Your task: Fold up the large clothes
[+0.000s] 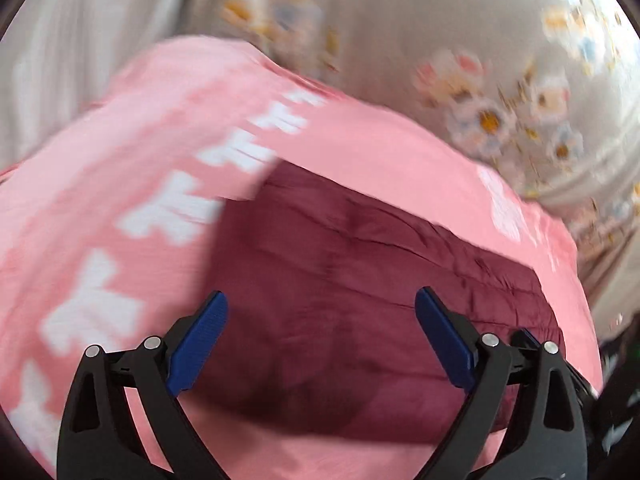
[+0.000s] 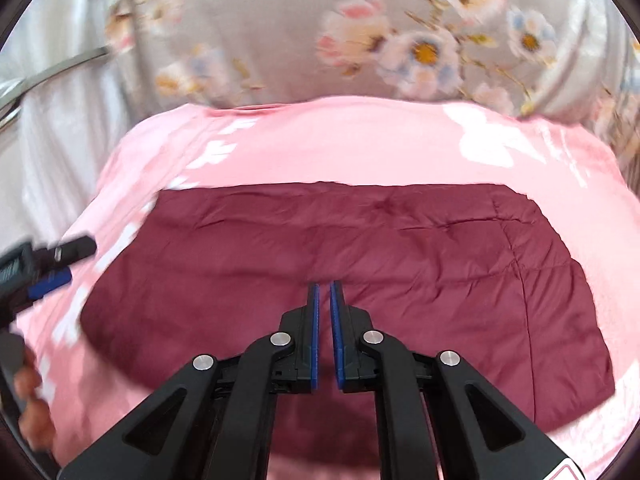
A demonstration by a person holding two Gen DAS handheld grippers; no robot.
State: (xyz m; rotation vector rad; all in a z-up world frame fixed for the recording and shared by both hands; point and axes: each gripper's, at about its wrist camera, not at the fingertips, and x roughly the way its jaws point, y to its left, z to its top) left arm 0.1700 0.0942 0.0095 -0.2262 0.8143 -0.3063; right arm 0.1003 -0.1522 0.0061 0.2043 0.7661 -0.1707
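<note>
Maroon garment (image 2: pixel 340 248) lies below the nearly closed right hand-held gripper (image 2: pixel 325 292); left hand-held gripper (image 1: pixel 320 304) spread.

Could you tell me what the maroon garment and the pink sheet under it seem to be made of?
The maroon garment looks like a padded, quilted jacket in a thin woven synthetic shell, faintly sheened: stitched seam lines with puffy panels between them. The pink sheet looks like matte woven cotton or a blend with a white print; blur leaves the weave uncertain.

The folded quilted garment (image 2: pixel 344 256) lies on a printed cloth (image 2: pixel 360 148), which lies on the floral bedsheet (image 2: pixel 280 20) behind.
</note>
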